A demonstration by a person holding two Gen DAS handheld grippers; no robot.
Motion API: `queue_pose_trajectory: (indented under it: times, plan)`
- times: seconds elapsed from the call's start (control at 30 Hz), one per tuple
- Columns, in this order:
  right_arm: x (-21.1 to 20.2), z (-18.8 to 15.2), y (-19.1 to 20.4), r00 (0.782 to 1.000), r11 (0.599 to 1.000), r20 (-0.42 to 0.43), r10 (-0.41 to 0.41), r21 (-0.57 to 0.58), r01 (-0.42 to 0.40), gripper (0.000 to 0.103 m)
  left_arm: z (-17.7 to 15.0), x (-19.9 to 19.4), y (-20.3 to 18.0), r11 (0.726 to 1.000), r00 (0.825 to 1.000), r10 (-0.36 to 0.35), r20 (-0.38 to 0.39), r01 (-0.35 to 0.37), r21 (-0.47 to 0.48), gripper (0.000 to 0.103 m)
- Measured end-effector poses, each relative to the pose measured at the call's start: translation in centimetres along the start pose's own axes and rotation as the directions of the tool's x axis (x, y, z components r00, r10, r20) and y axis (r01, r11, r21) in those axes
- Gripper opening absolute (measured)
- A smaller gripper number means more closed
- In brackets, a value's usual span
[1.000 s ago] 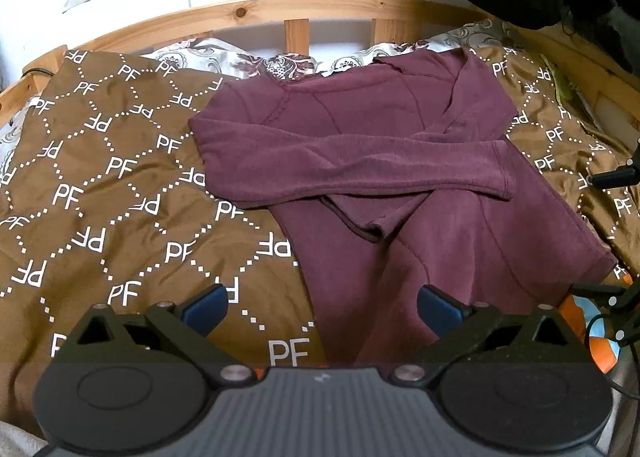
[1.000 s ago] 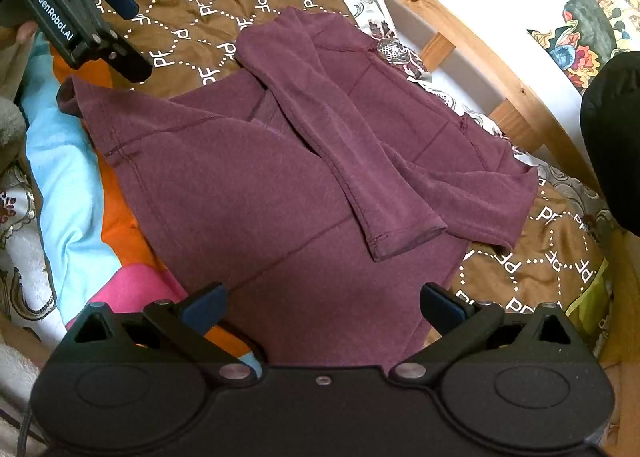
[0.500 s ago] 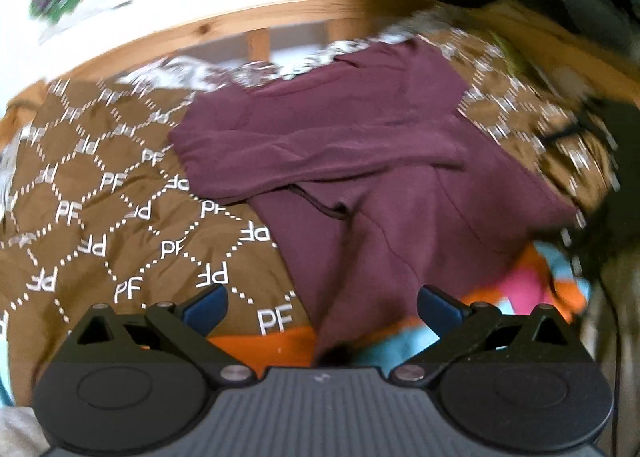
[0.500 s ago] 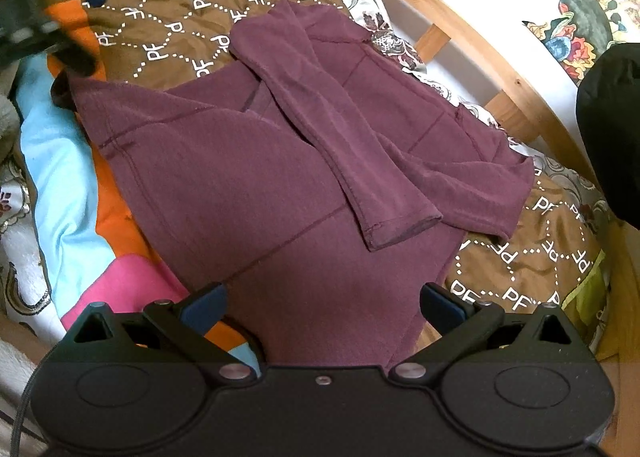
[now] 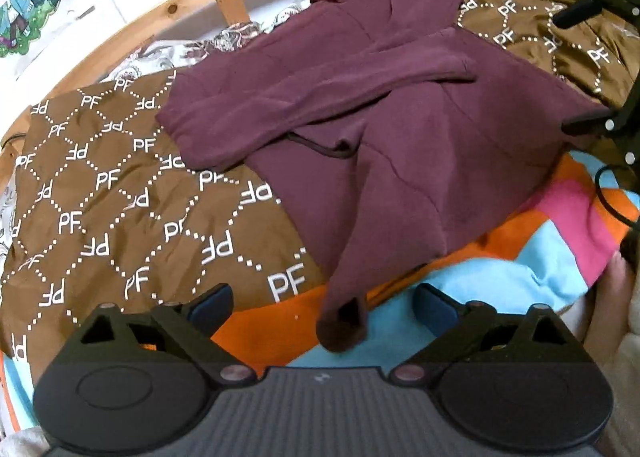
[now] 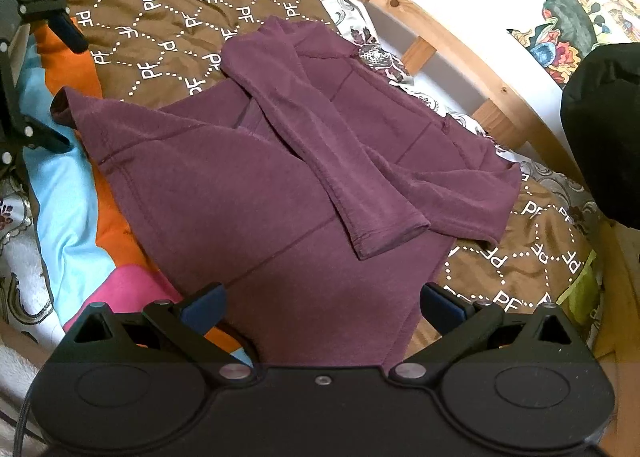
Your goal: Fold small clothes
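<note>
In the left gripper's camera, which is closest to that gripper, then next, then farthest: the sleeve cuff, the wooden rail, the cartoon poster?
1. Sleeve cuff, just ahead, between the fingers.
2. Wooden rail, beyond the shirt.
3. Cartoon poster, on the wall, far left.

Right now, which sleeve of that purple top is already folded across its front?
The sleeve lying diagonally over the maroon top, cuff at mid-body. The other sleeve stretches off the hem corner onto the striped blanket.

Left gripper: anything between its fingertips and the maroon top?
Left wrist view: the maroon top's corner lies between the open fingers of the left gripper, on the striped blanket.
</note>
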State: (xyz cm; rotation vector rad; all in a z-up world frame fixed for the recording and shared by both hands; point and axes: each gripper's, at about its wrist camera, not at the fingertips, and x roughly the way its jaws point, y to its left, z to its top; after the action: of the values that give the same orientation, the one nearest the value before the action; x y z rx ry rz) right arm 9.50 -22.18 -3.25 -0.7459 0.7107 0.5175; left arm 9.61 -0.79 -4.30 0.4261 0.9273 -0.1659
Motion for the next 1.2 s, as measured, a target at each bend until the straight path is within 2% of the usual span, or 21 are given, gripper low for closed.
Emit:
queue_pose_trajectory:
  times: [0.07,0.1,0.13,0.17,0.2,0.23,0.3,0.43,0.5,0.6,0.7,0.77,0.83,0.97,1.07,1.13,1.2]
  plan:
    - [0.0,0.0,0.0,1.0,1.0,0.003,-0.002,0.005,0.002,0.102,0.1,0.2,-0.2,1.0,1.0,0.024,0.018,-0.024,0.019,0.086]
    - [0.0,0.0,0.0,1.0,1.0,0.004,-0.003,0.007,0.003,0.102,0.2,0.3,-0.4,0.999,0.999,0.035,0.022,-0.036,0.033,0.071]
    - [0.0,0.0,0.0,1.0,1.0,0.003,-0.004,0.009,0.004,0.102,0.3,0.4,-0.7,0.998,0.999,0.047,0.025,-0.048,0.045,0.048]
    - [0.0,0.0,-0.1,1.0,1.0,0.002,-0.004,0.012,0.004,0.102,0.3,0.4,-0.8,0.997,0.998,0.051,0.028,-0.052,0.055,0.036]
    - [0.1,0.0,-0.1,1.0,1.0,0.0,-0.004,0.014,0.004,0.102,0.4,0.4,-0.9,0.997,0.998,0.044,0.035,-0.047,0.059,0.02]
    - [0.1,0.0,-0.1,1.0,1.0,-0.001,-0.005,0.016,0.005,0.102,0.4,0.2,-0.9,0.998,0.998,0.033,0.047,-0.036,0.06,0.013]
    - [0.1,0.0,-0.2,1.0,1.0,-0.001,-0.004,0.021,0.004,0.102,0.4,-0.6,-0.6,0.998,0.995,0.017,0.101,-0.022,0.052,0.006]
    - [0.0,-0.1,-0.5,1.0,0.999,0.004,-0.006,0.034,0.005,0.102,1.5,-2.6,0.8,1.0,0.974,0.003,0.226,-0.003,0.002,0.005]
    - [0.0,-0.1,-0.5,1.0,0.999,0.01,-0.001,0.036,0.0,0.102,2.6,-3.3,1.8,1.0,0.965,-0.006,0.262,0.012,-0.024,0.005]
    - [-0.3,0.0,-0.4,0.999,0.999,0.035,0.016,0.027,-0.017,0.102,4.7,-4.1,2.8,0.999,0.957,-0.012,0.289,0.025,-0.042,0.005]
    - [-1.3,0.0,0.0,0.993,0.998,0.1,0.056,0.0,-0.056,0.102,6.7,-4.8,3.1,0.998,0.95,-0.016,0.311,0.036,-0.058,0.005]
    - [-2.0,0.0,0.5,0.986,0.996,0.145,0.084,-0.039,-0.079,0.102,7.7,-5.2,3.2,0.997,0.947,-0.026,0.319,0.05,-0.066,0.004]
    - [-2.3,0.3,1.5,0.984,0.992,0.155,0.09,-0.096,-0.076,0.102,8.4,-5.5,3.3,0.995,0.945,-0.037,0.326,0.067,-0.08,0.004]
    - [-0.6,1.5,4.0,0.996,0.984,0.085,0.024,-0.18,-0.009,0.102,9.4,-6.2,3.5,0.99,0.939,-0.041,0.341,0.083,-0.111,0.004]
    - [1.9,2.2,5.1,1.0,0.98,0.009,-0.001,-0.199,0.003,0.102,9.4,-7.0,4.1,0.987,0.934,-0.026,0.357,0.08,-0.136,0.004]
    - [3.6,2.2,5.7,0.999,0.978,-0.048,-0.009,-0.209,-0.001,0.102,9.2,-7.4,4.7,0.987,0.931,-0.013,0.366,0.071,-0.146,0.004]
    - [5.2,2.0,5.9,0.991,0.975,-0.118,-0.055,-0.222,0.028,0.099,8.8,-7.8,5.4,0.985,0.928,-0.001,0.372,0.065,-0.16,0.004]
